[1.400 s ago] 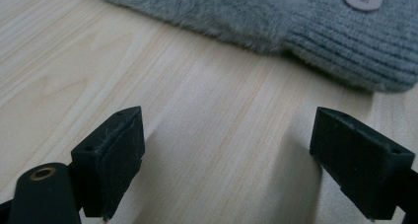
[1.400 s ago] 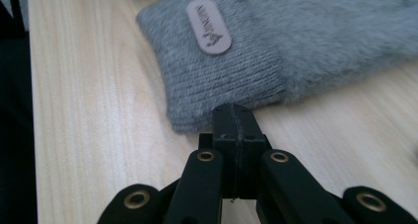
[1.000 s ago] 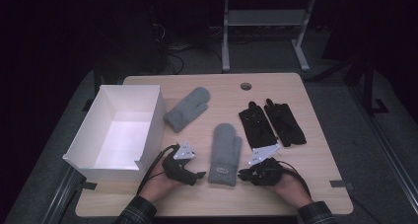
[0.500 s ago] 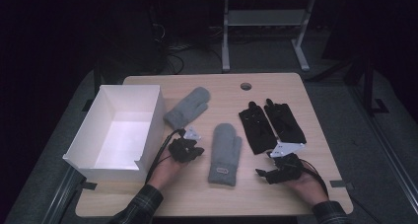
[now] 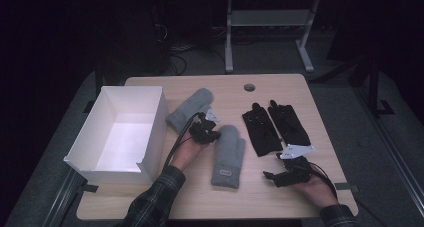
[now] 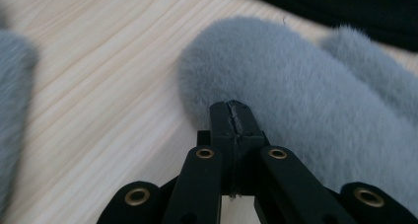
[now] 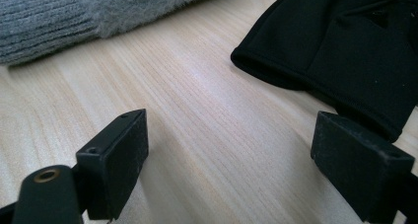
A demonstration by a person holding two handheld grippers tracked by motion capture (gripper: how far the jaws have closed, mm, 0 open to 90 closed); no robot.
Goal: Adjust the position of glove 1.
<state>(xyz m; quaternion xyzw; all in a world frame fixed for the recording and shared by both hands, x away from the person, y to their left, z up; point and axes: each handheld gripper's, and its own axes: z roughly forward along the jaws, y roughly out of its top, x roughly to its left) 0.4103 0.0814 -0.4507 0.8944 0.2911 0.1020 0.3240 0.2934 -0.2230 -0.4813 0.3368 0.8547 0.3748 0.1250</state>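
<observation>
Your left gripper point(image 5: 207, 132) sits at the tip end of the near grey mitten point(image 5: 229, 154), jaws pressed fully together. In the left gripper view the closed tips point(image 6: 231, 116) rest against the fluffy rounded end of that mitten point(image 6: 315, 105); whether any fabric is pinched between them you cannot tell from here, since no fur shows in the seam.

Your right gripper point(image 5: 272, 176) rests low on the table point(image 5: 300, 87) near the front right, jaws spread wide and holding nothing. They have just been opening, and the right gripper view shows bare wood point(image 7: 212, 135) between the two pads.

The near grey mitten lies flat in the middle of the table, long axis running almost front to back: ribbed cuff with its small label toward you, rounded tip away, tilted slightly left at the far end. The second grey mitten point(image 5: 190, 109) lies just beyond and left, angled toward the white box point(image 5: 150, 132). The pair of black gloves point(image 5: 275, 127) lies to the right, cuffs toward you, fingers away.

Judgement: the mitten tip is directly ahead of your left gripper, and the left hand is clearly the nearer one; the box stands to its left. The black glove cuff point(image 7: 305, 61) lies just ahead and right of your open right jaws.
</observation>
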